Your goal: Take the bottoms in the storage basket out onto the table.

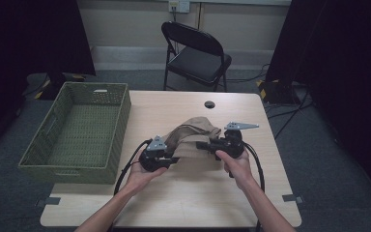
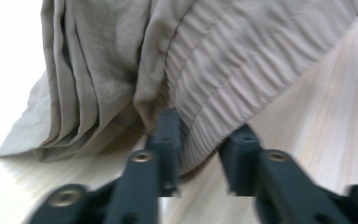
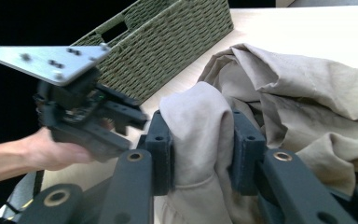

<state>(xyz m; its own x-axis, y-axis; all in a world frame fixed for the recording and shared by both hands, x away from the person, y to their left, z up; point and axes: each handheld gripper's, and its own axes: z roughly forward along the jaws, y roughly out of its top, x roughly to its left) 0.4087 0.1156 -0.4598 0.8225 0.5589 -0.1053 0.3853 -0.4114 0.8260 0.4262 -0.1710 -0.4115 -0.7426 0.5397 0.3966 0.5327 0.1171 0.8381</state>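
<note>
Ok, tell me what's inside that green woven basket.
The basket beside the table looks empty: the high view shows bare woven floor across most of it. The strip just behind its near wall is hidden. The beige cloth lies on the table, outside it.
</note>
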